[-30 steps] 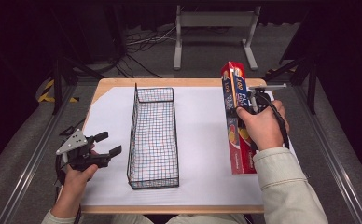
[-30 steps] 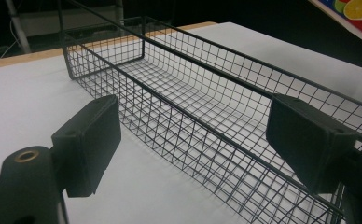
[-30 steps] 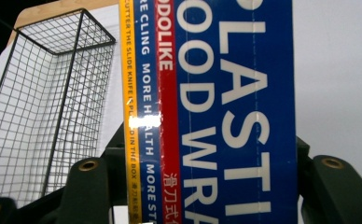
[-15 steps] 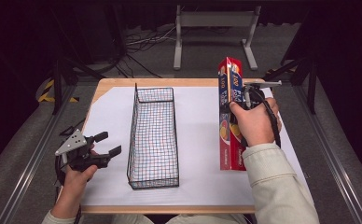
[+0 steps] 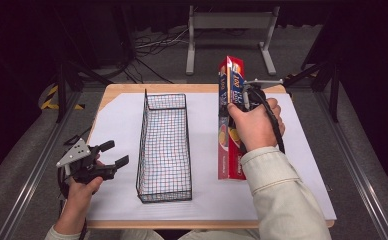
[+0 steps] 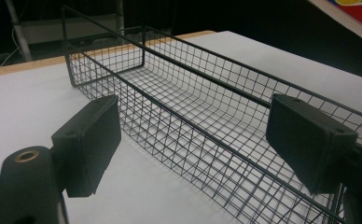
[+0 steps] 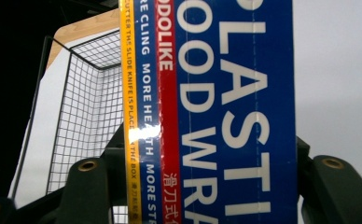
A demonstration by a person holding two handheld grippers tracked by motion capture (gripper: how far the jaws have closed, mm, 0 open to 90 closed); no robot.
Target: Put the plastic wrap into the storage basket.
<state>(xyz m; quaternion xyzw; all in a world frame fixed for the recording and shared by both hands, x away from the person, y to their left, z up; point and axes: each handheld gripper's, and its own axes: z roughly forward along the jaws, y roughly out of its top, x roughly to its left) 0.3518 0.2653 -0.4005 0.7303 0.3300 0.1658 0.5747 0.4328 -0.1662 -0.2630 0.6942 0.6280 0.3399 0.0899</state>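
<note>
A long red and blue plastic wrap box (image 5: 230, 125) is lifted off the white sheet to the right of the wire basket (image 5: 165, 145), its far end raised. My right gripper (image 5: 242, 100) is shut on the box near its far half; in the right gripper view the box (image 7: 226, 107) stands between the two black jaws, with the basket (image 7: 83, 112) to its left. My left gripper (image 5: 114, 153) hovers open at the table's left, just left of the basket's near end. In the left gripper view the basket (image 6: 202, 116) runs ahead between the spread pads (image 6: 93, 140).
A white sheet (image 5: 117, 120) covers the wooden table (image 5: 127, 89). Metal rails run along both sides of the table. A grey stand (image 5: 229, 30) and cables lie on the floor behind it.
The right gripper has lifted the box off the sheet and carried it leftward toward the basket, its far end rising. The left gripper has stayed put.
</note>
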